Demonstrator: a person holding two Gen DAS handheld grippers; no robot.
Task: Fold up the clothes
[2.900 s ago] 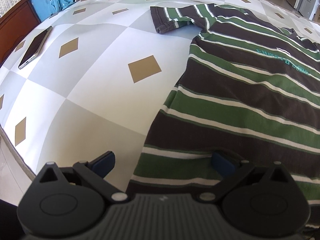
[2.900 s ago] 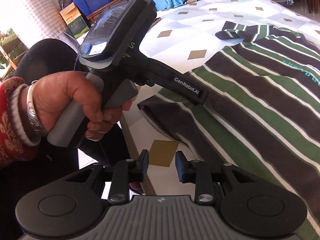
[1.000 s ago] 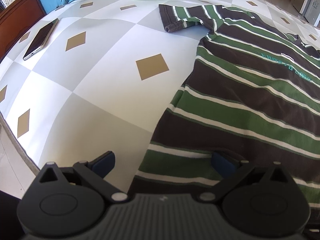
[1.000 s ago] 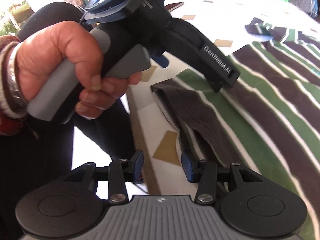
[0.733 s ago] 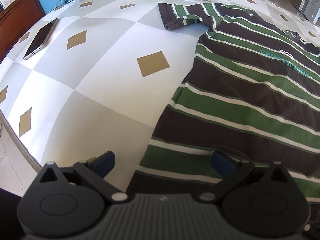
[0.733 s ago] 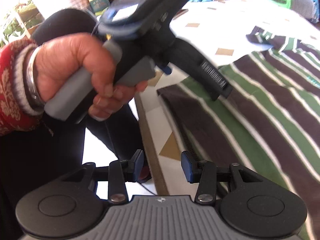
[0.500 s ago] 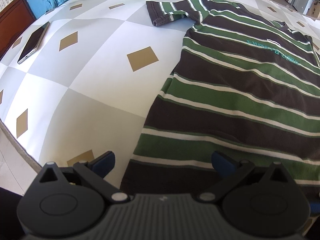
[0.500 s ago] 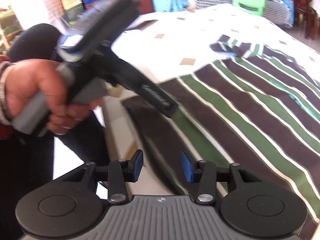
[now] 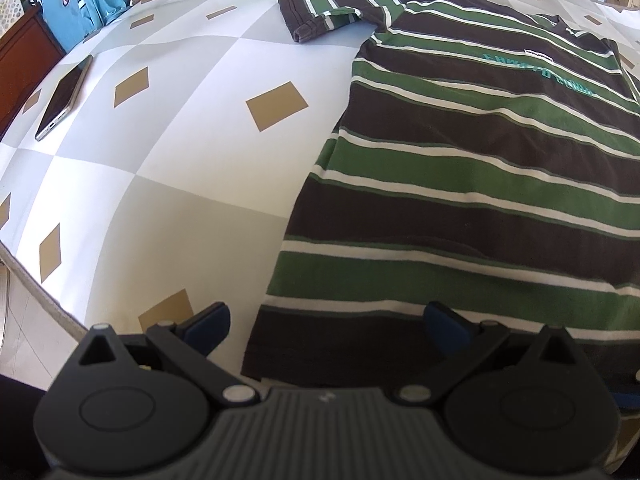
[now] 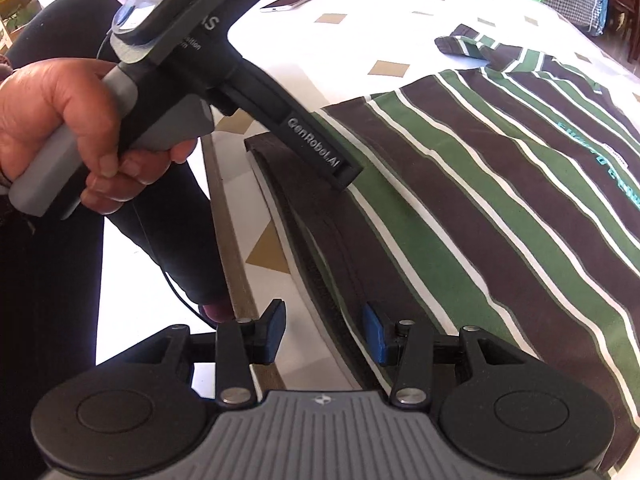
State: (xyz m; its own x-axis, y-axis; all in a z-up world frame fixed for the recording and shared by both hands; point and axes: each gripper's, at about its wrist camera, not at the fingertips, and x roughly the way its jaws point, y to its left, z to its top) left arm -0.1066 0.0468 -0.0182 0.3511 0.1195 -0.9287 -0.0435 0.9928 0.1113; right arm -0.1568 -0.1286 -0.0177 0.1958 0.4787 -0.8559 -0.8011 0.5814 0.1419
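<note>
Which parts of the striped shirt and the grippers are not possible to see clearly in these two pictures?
- Striped shirt, left wrist view: its right side and other sleeve are cut off by the frame edge.
- Teal lettering on the chest: too small and distorted to read.
- Left hand-held gripper, right wrist view: its fingers are hidden behind its own body.
- Shirt hem, left wrist view: partly covered by the gripper body.

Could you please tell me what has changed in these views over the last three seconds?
The striped shirt has been smoothed flatter, its bottom hem straighter along the table edge. The right gripper has opened wider and now straddles the hem. The left gripper stays open over the hem corner, gripping nothing. The phone has not moved.
</note>
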